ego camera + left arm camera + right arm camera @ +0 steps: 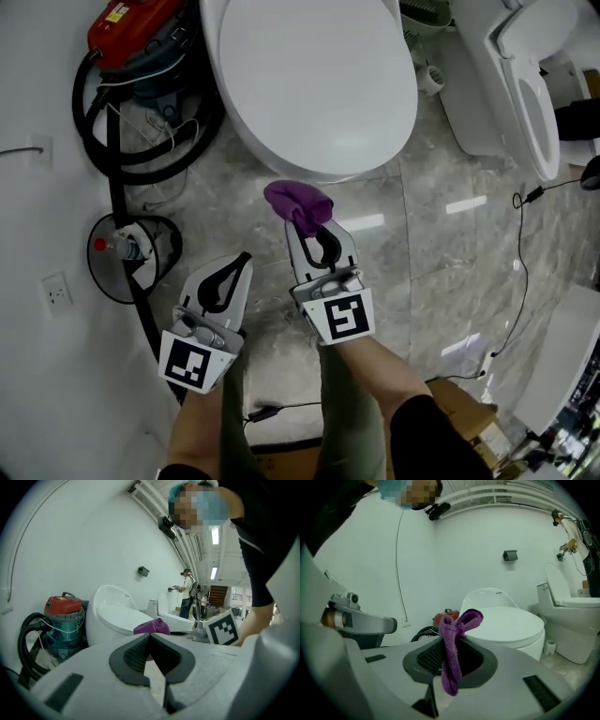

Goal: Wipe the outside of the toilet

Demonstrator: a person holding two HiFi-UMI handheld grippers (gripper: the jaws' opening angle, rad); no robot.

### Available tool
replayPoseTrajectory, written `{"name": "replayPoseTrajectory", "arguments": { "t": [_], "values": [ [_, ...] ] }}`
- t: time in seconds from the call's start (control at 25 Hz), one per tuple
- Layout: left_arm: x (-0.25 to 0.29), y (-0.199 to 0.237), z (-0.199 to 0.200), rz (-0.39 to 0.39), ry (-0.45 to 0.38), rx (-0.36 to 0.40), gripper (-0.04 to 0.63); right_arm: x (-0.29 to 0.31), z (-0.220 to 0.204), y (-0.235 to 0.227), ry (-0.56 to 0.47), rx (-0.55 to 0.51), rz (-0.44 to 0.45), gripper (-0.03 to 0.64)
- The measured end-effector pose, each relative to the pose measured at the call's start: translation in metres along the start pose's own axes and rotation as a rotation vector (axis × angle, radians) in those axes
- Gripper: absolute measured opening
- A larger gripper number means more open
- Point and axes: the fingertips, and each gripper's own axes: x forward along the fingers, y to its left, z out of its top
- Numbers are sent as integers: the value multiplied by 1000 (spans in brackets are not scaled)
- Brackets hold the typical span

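The white toilet (309, 84) with its lid down fills the top middle of the head view. My right gripper (314, 228) is shut on a purple cloth (298, 203), which bunches out past the fingertips just short of the bowl's front. In the right gripper view the cloth (453, 653) hangs down between the closed jaws, with the toilet (506, 625) behind it. My left gripper (246, 257) is lower left, shut and holding nothing. In the left gripper view, the toilet (117, 616) and the cloth (152, 626) show beyond the jaws.
A red and teal vacuum (131, 28) with a coiled black hose (141, 150) stands left of the toilet by the wall. A black ring stand (131, 255) sits lower left. A second toilet (525, 84) is at the right, and a cable (518, 272) trails over the marble floor.
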Motion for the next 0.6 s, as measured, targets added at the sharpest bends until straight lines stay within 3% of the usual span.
{"name": "replayPoseTrajectory", "arguments": {
  "t": [0.24,0.44,0.6],
  "values": [
    [27,11,-26,42,-105,10,3,18,-35,-8,-116,-37,67,64],
    [54,17,-55,13,-142,39,3,27,-57,-20,-215,-57,84,64],
    [76,26,-82,-16,-127,63,3,34,-76,-35,-239,-77,101,64]
  ]
}}
